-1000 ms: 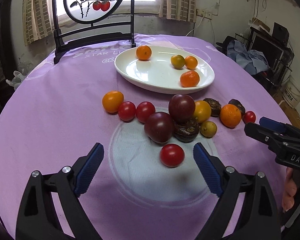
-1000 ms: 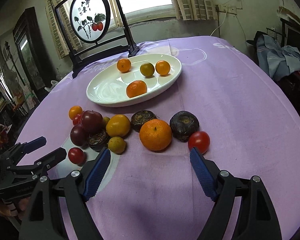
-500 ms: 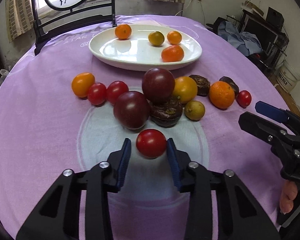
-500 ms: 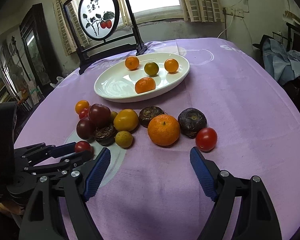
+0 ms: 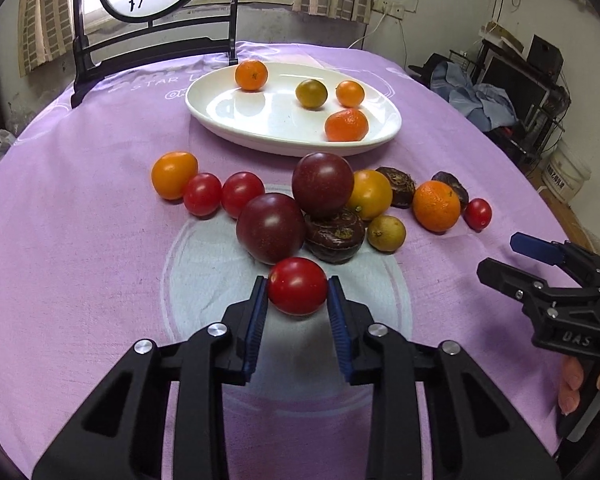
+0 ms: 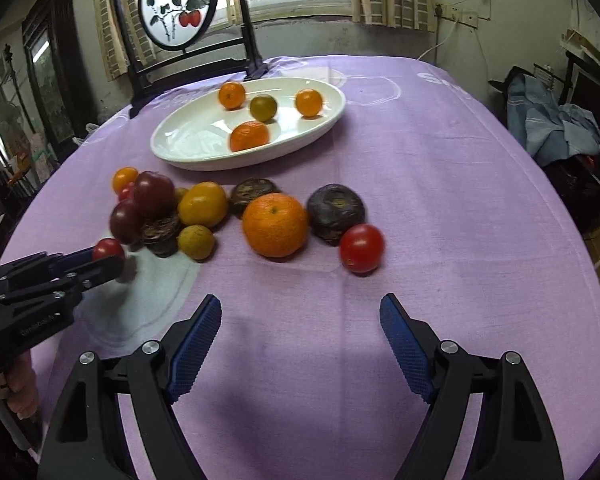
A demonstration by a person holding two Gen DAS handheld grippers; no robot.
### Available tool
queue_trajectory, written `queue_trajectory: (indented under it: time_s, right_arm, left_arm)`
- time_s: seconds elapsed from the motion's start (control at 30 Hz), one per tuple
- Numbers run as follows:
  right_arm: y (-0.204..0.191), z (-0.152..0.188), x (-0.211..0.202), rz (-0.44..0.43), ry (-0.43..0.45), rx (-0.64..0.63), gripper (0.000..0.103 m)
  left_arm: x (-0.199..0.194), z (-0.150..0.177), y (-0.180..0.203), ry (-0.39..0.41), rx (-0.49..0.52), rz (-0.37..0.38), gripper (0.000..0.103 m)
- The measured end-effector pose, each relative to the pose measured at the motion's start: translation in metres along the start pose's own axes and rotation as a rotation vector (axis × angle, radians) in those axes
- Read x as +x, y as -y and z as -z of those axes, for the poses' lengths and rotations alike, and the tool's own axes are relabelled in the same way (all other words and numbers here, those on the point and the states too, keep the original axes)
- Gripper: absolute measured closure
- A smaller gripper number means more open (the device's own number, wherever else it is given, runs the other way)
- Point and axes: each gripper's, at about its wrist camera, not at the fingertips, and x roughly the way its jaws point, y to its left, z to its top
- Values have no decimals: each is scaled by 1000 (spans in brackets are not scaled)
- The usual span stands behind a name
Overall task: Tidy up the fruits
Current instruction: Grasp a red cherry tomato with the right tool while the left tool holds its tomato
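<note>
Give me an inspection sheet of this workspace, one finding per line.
Surface: round table under purple cloth.
Job's things: white plate holding four citrus fruits; loose pile of fruit in front of it.
Clutter: framed fruit painting behind the plate.
Grippers: left gripper shut on red tomato; right gripper open, holding nothing.
Cables: white wire on wall.
Surroundings: window, curtains, blue clothes.

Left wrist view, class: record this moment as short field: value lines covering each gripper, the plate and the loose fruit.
left gripper: shut on red tomato
right gripper: open, holding nothing
white plate: four small citrus fruits, three orange and one greenish
loose fruit: cluster on purple tablecloth in front of the plate
nearest neighbour: dark plum just behind the tomato
</note>
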Motion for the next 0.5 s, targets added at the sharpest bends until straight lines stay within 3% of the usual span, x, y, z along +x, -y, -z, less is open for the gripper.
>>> queue_trajectory:
  time_s: [0.17, 0.33, 0.5]
  right_arm:
    - [7, -6, 8, 84, -20, -42, 22]
    - [14, -17, 32, 145, -74, -76, 37]
    - [19, -31, 46, 127, -71, -88, 45]
  left_arm:
    - [2, 0, -8, -9, -26, 35, 73]
    - [2, 1, -7, -11, -24, 44, 73]
    - [6, 1, -6, -32, -23, 50, 73]
